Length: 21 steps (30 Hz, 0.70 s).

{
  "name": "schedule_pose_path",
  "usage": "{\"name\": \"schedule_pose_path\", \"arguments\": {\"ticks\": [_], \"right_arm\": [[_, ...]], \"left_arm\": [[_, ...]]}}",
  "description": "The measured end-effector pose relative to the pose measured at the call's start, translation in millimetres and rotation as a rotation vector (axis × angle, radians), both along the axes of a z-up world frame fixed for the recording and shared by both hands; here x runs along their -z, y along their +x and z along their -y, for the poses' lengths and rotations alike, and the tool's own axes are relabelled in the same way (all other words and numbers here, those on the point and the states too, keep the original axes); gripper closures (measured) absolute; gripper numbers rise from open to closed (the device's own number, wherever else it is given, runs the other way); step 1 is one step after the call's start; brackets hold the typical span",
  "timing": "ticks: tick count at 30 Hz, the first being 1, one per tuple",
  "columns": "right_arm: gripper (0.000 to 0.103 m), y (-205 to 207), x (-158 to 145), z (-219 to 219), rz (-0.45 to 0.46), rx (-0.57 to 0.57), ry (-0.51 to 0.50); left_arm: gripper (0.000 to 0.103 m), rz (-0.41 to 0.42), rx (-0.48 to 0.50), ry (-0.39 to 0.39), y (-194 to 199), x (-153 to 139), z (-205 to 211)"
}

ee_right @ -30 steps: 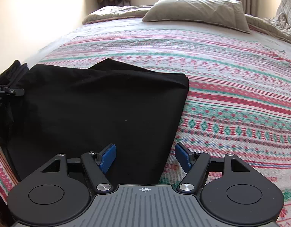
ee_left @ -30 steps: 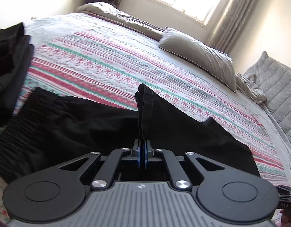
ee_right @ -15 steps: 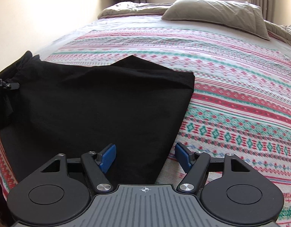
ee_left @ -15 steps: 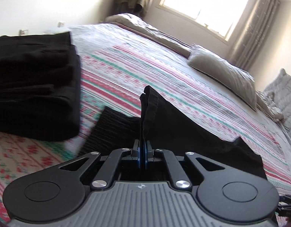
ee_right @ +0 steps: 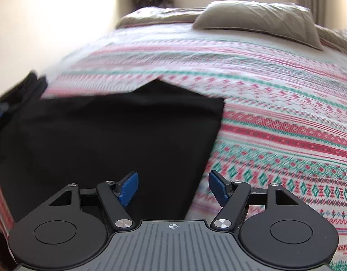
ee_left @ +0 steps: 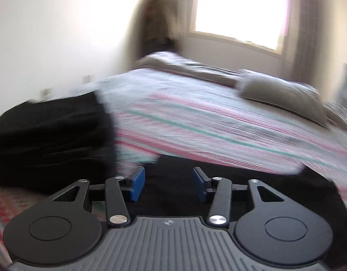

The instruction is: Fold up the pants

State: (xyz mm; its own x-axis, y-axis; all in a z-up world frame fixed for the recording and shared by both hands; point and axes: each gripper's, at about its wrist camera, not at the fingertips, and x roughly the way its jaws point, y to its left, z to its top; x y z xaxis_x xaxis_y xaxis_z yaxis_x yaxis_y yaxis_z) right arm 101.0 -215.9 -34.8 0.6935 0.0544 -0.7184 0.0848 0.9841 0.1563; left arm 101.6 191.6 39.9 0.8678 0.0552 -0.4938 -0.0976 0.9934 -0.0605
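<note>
left gripper (ee_left: 169, 184) and right gripper (ee_right: 173, 188) above the black pants (ee_right: 110, 140), which lie folded flat on the striped bedspread (ee_right: 275, 117) near its left edge. the left jaws have just been opening and now stand about half apart, with nothing between the blue pads (dark cloth lies below them, apparently untouched; this view is heavily blurred). the right jaws stand wide and empty over the fold's near right edge. risks: the freshly dropped layer may slip or spring open, since nothing pins it; a pad dragged across the cloth could rumple the fold; the stack of dark clothes (ee_left: 51, 140) just beside the pants, at left, could be knocked by the left gripper.
</note>
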Motion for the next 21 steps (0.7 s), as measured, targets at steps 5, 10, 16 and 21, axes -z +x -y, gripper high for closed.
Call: {"name": "schedule_pose_path", "arguments": {"ticks": [5, 10, 16, 21], "right_arm": [[0.034, 19.9, 1.8, 30.2, 0.014, 0.087, 0.129], [0.049, 41.5, 16.7, 56.2, 0.026, 0.133, 0.255], [0.067, 52.1, 36.5, 79.8, 0.083, 0.132, 0.42], [0.093, 62.9, 48.7, 97.5, 0.092, 0.118, 0.483]], "left_arm": [[0.051, -0.086, 0.326, -0.016, 2.3, 23.2, 89.7], [0.051, -0.124, 0.606, 0.039, 2.0, 60.2, 178.8], [0.051, -0.099, 0.811, 0.122, 2.9, 84.4, 230.5], [0.053, -0.13, 0.888, 0.099, 10.4, 88.1, 230.4]]}}
